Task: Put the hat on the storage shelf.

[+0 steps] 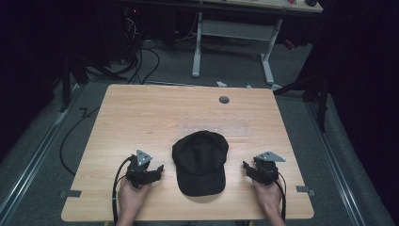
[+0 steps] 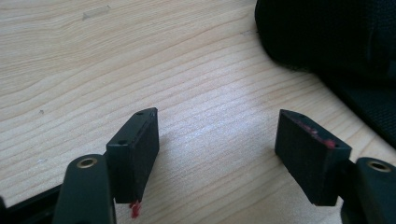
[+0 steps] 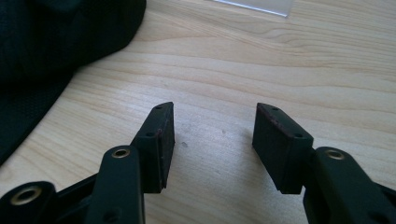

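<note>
Centrally, black cap (image 1: 200,162) on wooden table (image 1: 141,117)

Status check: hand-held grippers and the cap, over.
Left hand-held gripper open, empty. Right hand-held gripper open, empty. Black cap flat between them, untouched. Nothing in the way.

A black cap (image 1: 200,162) lies on a wooden table (image 1: 141,117) between two hand-held grippers.

The cap sits near the table's front edge, its brim pointing toward the person. The left gripper (image 1: 157,170) rests on the tabletop just left of the cap, and the right gripper (image 1: 245,168) just right of it; neither touches the cap, and both point inward at it. A hand (image 1: 131,197) holds each tool from the bottom edge, with a cable trailing back. A round grommet (image 1: 224,100) is set near the far edge. Beyond the table, a white-legged desk (image 1: 235,33) stands on grey floor.
</note>
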Demonstrator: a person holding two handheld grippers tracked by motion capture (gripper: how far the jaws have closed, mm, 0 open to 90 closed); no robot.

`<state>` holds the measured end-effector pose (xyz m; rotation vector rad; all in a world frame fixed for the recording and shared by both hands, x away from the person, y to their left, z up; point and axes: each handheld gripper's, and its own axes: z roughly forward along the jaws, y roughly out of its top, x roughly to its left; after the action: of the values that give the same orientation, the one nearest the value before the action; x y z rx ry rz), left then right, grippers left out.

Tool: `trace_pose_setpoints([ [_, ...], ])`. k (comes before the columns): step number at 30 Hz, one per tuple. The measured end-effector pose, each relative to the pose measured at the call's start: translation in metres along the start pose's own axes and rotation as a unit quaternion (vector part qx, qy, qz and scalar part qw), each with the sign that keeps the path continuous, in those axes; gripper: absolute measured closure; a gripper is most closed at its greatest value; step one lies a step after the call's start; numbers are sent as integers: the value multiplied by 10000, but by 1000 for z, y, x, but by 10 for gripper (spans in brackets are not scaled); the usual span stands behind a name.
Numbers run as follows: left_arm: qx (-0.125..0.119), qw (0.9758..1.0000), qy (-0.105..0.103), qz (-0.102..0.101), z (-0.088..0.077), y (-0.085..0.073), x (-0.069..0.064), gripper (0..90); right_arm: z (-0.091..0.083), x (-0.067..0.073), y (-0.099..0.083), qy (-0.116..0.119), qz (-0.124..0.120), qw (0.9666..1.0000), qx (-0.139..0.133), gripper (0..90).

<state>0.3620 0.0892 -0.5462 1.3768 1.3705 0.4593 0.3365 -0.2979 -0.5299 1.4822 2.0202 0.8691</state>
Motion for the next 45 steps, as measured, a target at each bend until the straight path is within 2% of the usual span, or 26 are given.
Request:
trace_pose_setpoints([
  [6,7,10000,-9,7,0,0,0,297,-7,1,0,236,111,9996,-109,510],
  [15,16,10000,-18,16,0,0,0,289,-21,8,8,674,68,9972,-326,530],
  [21,17,10000,-23,1,0,0,0,288,-23,18,18,919,-21,9949,-410,563],
  [27,17,10000,-23,3,0,0,0,288,-21,29,31,1140,-113,9924,-443,583],
  [35,17,10000,-22,3,0,0,0,288,-15,38,47,1279,-291,9904,-425,590],
  [45,17,10000,-19,13,0,0,0,289,-4,39,60,1454,-191,9887,-327,616],
])
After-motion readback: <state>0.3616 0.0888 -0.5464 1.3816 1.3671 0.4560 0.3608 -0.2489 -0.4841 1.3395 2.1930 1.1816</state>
